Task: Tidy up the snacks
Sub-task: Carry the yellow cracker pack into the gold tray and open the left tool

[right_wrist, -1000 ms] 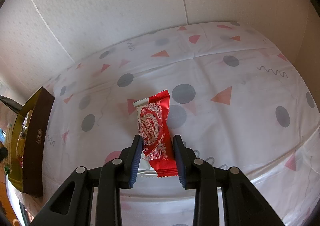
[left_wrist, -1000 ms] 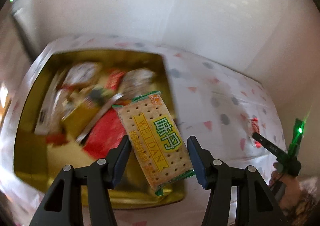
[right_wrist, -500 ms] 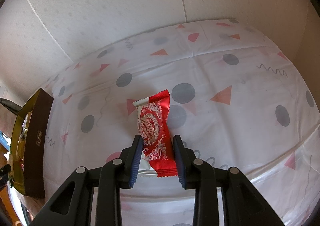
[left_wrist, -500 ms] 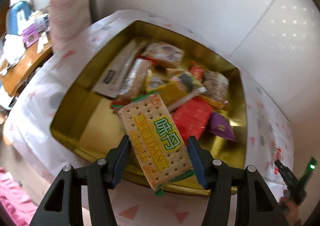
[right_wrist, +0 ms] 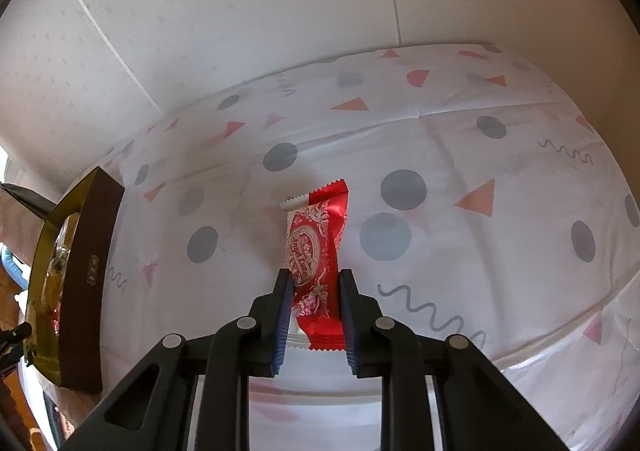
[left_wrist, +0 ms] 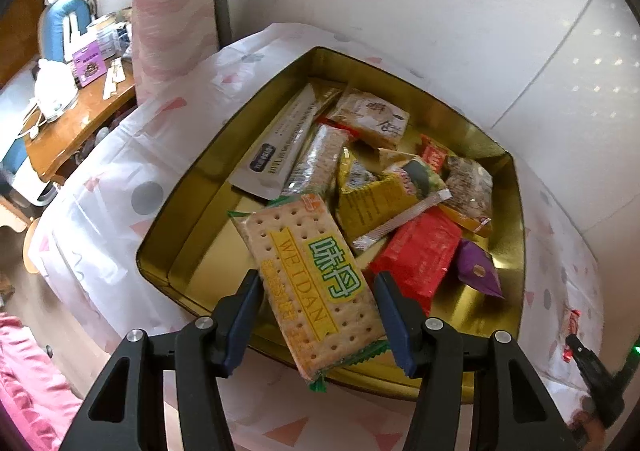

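My left gripper [left_wrist: 318,305] is shut on a Weidan cracker packet [left_wrist: 308,279] and holds it over the near edge of the gold tin [left_wrist: 168,227], which holds several snack packets. My right gripper [right_wrist: 314,309] is shut on a red-and-white Angel Lane snack bar [right_wrist: 316,247] above the patterned tablecloth [right_wrist: 460,219]. The tin also shows at the far left of the right wrist view [right_wrist: 86,263], seen from its brown side.
In the tin lie a red packet [left_wrist: 416,255], a purple packet [left_wrist: 478,269] and a white sachet [left_wrist: 280,149]. A wooden side table [left_wrist: 68,123] with clutter stands left of the table. White walls rise behind. My right gripper shows at the left wrist view's lower right [left_wrist: 588,367].
My left gripper has swung left over the tin with the cracker packet, so the whole tin and the side room come into view. My right gripper has held still with its bar.
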Demonstrator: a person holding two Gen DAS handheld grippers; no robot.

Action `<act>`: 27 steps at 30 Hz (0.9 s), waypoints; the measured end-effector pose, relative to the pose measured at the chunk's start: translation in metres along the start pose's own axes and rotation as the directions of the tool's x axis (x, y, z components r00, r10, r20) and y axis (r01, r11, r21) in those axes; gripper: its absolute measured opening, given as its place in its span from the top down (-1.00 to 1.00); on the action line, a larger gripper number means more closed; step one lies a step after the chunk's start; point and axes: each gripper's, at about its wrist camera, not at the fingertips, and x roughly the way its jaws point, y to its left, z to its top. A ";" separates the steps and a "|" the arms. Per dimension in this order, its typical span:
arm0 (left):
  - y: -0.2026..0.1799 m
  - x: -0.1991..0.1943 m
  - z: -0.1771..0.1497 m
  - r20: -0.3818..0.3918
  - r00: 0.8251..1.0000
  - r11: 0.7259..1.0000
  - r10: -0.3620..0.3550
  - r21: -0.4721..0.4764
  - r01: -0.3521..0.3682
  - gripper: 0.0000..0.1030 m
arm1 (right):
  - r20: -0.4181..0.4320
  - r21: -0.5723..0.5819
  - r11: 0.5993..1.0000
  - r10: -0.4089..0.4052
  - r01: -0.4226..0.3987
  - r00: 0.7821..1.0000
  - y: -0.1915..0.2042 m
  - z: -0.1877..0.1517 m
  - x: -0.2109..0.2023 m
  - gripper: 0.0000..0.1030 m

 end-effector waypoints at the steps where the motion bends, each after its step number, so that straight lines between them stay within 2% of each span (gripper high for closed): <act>1: 0.003 0.002 0.001 -0.004 1.000 1.000 0.007 -0.017 -0.007 -0.09 | -0.002 0.003 1.000 0.006 -0.006 1.000 -0.001 0.000 -0.001 0.59; 9: 0.013 0.016 0.006 -0.030 0.999 0.996 0.021 -0.090 -0.024 -0.03 | 0.006 -0.016 1.000 0.021 -0.021 1.000 0.007 0.002 -0.006 0.72; 13: 0.011 0.014 0.005 -0.024 0.999 0.997 0.032 -0.072 -0.033 -0.05 | 0.005 -0.006 0.999 0.033 -0.033 0.999 0.006 0.001 -0.007 0.72; 15: 0.011 0.012 0.004 -0.034 0.999 0.997 0.032 -0.069 -0.035 -0.09 | 0.005 -0.002 0.999 0.034 -0.034 0.999 0.005 0.001 -0.008 0.72; 17: 0.011 0.008 0.003 -0.040 0.999 0.996 0.009 -0.087 -0.012 -0.27 | 0.008 0.003 0.999 0.035 -0.035 0.999 0.005 0.001 -0.009 0.73; 19: 0.010 0.005 0.002 -0.027 1.000 0.996 -0.001 -0.085 -0.002 -0.37 | 0.014 0.015 0.999 0.043 -0.043 0.999 0.004 0.001 -0.012 0.75; 21: 0.005 0.006 0.002 -0.026 1.000 0.999 0.008 -0.052 -0.009 -0.31 | 0.019 0.022 0.998 0.051 -0.051 0.999 0.004 0.002 -0.013 0.76; 22: 0.004 0.009 0.002 -0.034 0.999 0.999 0.006 -0.041 -0.008 -0.08 | 0.022 0.025 0.998 0.058 -0.058 0.998 0.005 0.002 -0.016 0.76; 23: 0.003 0.013 0.001 -0.053 0.999 1.000 0.006 -0.031 -0.008 0.25 | 0.024 0.026 0.998 0.063 -0.063 0.998 0.006 0.003 -0.017 0.77; 24: 0.003 0.017 0.000 -0.071 0.997 1.000 0.011 -0.023 -0.013 0.36 | 0.028 0.025 0.997 0.071 -0.072 0.997 0.008 0.004 -0.019 0.78; 25: 0.004 0.021 -0.001 -0.089 0.996 1.000 0.017 -0.024 -0.019 0.40 | 0.034 0.021 0.997 0.078 -0.079 0.996 0.010 0.004 -0.022 0.78; 27: 0.008 0.018 -0.003 -0.072 0.997 0.999 -0.007 -0.047 0.004 0.40 | 0.043 0.009 0.996 0.089 -0.090 0.995 0.014 0.006 -0.026 0.80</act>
